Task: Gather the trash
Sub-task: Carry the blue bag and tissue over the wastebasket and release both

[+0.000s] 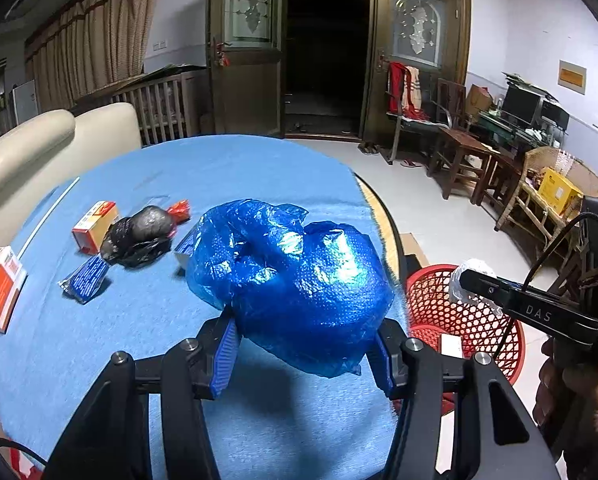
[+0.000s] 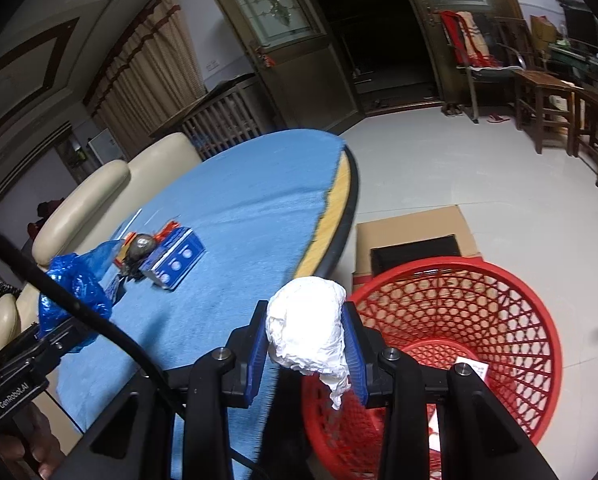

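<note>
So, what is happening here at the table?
A person is clearing trash with two handheld grippers. The left gripper holds a crumpled blue plastic bag above the blue table. The right gripper holds a white paper wad by the red basket. Small boxes and a black bag remain on the table.

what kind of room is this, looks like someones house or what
Most likely a lived-in living or dining room in a home. A round table with a blue cloth stands beside a cream sofa, wooden double doors with patterned glass open onto a dark hallway, and wooden chairs line the wall.
</note>
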`<action>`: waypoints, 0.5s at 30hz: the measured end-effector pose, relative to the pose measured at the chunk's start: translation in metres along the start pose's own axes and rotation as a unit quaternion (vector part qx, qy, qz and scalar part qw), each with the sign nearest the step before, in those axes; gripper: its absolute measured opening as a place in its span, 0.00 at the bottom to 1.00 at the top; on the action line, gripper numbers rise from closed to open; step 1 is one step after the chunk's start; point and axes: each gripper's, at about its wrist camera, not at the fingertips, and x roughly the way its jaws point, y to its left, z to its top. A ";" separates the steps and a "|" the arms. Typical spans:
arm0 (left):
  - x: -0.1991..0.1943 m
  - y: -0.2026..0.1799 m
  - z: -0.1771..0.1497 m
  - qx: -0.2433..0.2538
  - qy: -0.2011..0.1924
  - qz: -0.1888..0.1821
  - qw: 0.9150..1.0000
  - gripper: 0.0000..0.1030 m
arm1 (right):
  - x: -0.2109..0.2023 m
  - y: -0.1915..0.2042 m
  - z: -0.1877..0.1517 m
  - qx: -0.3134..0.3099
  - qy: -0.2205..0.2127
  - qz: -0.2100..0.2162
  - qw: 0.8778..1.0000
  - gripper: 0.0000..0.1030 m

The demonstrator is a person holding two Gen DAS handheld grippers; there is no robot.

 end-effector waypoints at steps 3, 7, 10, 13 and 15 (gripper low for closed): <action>0.001 -0.004 0.000 0.007 -0.001 -0.008 1.000 0.56 | -0.004 -0.010 0.001 0.007 -0.003 -0.010 1.000 0.36; 0.001 -0.012 0.002 0.013 -0.002 -0.015 1.000 0.56 | -0.009 -0.023 0.001 0.016 -0.006 -0.022 1.000 0.36; 0.000 -0.014 0.003 0.017 -0.002 -0.019 1.000 0.56 | -0.011 -0.030 0.000 0.021 -0.005 -0.028 0.999 0.36; 0.000 -0.015 0.005 0.021 -0.002 -0.022 1.000 0.56 | -0.013 -0.038 -0.002 0.026 -0.005 -0.035 0.999 0.36; 0.000 -0.017 0.006 0.024 -0.003 -0.024 0.999 0.56 | -0.014 -0.042 -0.003 0.031 -0.005 -0.039 0.999 0.36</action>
